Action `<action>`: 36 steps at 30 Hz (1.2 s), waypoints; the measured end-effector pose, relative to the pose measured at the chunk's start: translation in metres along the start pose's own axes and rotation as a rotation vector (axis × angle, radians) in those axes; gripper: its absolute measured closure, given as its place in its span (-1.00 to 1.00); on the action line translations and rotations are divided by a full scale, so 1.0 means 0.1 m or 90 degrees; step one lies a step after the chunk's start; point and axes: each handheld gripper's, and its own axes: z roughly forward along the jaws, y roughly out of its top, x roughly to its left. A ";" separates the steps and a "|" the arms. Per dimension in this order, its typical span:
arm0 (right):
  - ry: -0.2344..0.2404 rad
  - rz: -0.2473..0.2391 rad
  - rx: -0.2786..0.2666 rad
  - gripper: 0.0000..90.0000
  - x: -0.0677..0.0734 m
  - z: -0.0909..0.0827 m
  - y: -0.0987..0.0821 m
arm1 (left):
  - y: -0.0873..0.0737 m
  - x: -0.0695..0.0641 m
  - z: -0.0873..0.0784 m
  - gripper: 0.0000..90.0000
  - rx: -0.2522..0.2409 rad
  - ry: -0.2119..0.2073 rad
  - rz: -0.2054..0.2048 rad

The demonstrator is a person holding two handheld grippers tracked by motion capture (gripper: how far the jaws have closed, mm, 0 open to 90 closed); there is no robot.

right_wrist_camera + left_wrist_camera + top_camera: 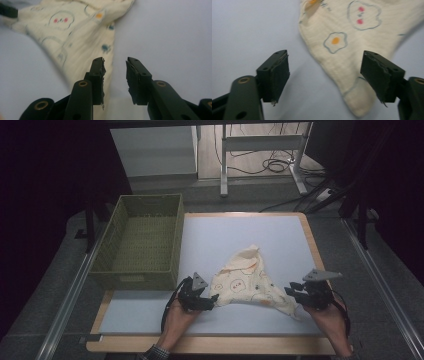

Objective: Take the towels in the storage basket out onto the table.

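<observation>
A printed cream cloth (250, 282) lies on the tabletop (280, 232) beside an empty green basket (150, 205); left hand-held gripper (212, 301) wide, right hand-held gripper (291, 291) narrowly parted, neither gripping.

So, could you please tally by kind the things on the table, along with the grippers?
Cream printed cloth: 1
Olive-green woven basket: 1
Black two-jaw grippers, left gripper and right gripper, both open: 2
Total: 4
</observation>
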 end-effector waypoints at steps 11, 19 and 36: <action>0.046 -0.029 -0.010 0.50 0.03 0.60 0.72 | 0.01 0.07 0.05 -0.70 0.026 -0.022 -0.036; 0.016 -0.055 0.052 0.54 0.04 1.25 0.93 | 0.00 0.06 0.05 -0.70 0.022 -0.021 -0.036; 0.001 -0.089 0.059 0.99 0.12 1.20 1.28 | 0.00 0.06 0.05 -0.70 0.024 -0.019 -0.034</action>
